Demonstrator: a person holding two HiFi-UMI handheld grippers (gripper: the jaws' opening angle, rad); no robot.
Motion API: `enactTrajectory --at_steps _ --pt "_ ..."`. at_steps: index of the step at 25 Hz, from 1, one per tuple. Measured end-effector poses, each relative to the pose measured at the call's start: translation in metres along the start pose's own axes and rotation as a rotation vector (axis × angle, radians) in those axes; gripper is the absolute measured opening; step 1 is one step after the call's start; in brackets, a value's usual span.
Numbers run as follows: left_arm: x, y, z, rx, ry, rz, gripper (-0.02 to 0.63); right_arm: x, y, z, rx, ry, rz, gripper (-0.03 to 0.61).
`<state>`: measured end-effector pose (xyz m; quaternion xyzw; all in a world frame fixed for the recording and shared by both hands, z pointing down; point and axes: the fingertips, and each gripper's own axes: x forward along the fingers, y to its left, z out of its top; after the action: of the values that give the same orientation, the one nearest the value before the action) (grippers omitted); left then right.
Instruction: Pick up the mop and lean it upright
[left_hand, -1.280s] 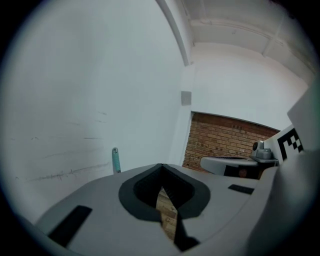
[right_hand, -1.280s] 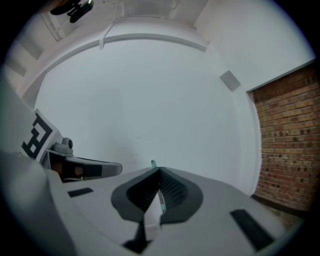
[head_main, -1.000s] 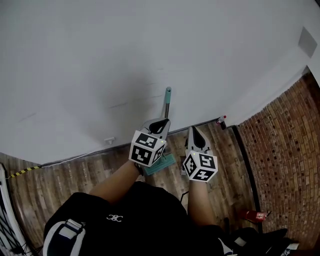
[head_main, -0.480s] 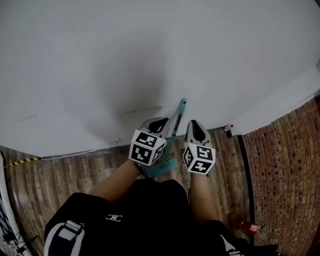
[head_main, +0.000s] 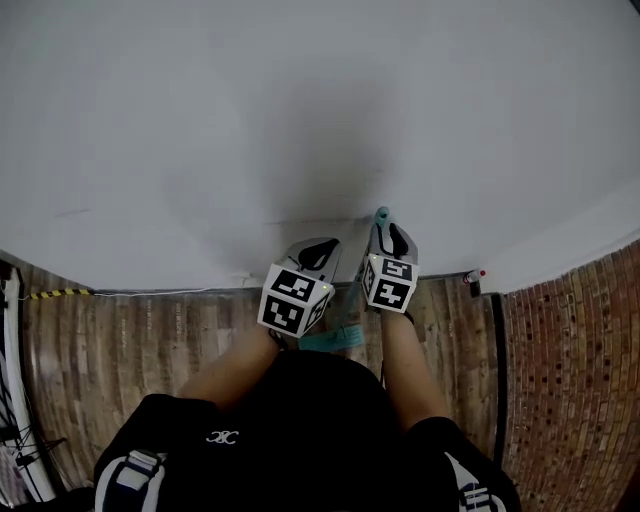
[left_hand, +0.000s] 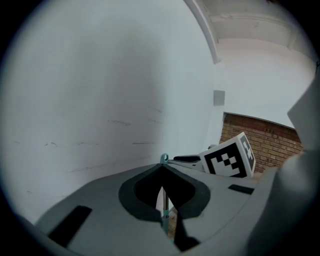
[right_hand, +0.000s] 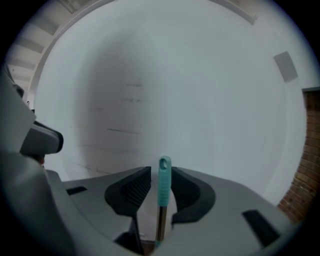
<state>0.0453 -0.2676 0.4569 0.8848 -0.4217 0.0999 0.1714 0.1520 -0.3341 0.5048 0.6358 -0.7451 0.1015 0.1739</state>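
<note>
The mop stands nearly upright close to the white wall (head_main: 300, 120). Its teal handle tip (head_main: 381, 214) is up by my right gripper (head_main: 390, 230), and its teal head (head_main: 335, 338) rests on the wooden floor by the person's legs. In the right gripper view the teal grip (right_hand: 164, 182) runs up between the jaws of my right gripper (right_hand: 161, 175), which stand open with a small gap at the left pad. My left gripper (head_main: 322, 245) is lower on the pole. Its jaws (left_hand: 161, 170) meet at the tips, shut around the metal pole (left_hand: 162, 200).
Wooden floor (head_main: 150, 340) runs along the wall, with brick paving (head_main: 580, 380) to the right. A small red-capped object (head_main: 473, 276) sits at the wall's foot. Yellow-black tape (head_main: 55, 294) and cables (head_main: 20, 420) lie at the far left.
The mop has swung more upright and closer to the wall. My right gripper moved up from beside the pole to the teal handle tip. The left gripper kept its hold.
</note>
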Motion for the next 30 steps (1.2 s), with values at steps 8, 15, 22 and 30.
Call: enactTrajectory --at_steps 8,15,22,30 --pt "-0.009 0.011 -0.005 -0.04 0.001 0.104 -0.005 0.04 -0.001 -0.02 -0.019 0.069 0.038 0.11" --pt "-0.011 0.012 -0.013 -0.063 0.015 0.163 -0.005 0.029 0.009 -0.021 0.004 0.06 0.155 0.106" --pt "-0.001 0.002 -0.024 -0.08 0.035 0.159 -0.005 -0.001 0.0 -0.025 0.022 0.011 0.249 0.106" --pt "0.023 -0.03 -0.032 -0.076 0.068 0.082 -0.005 -0.064 -0.041 -0.039 0.072 0.011 0.281 0.107"
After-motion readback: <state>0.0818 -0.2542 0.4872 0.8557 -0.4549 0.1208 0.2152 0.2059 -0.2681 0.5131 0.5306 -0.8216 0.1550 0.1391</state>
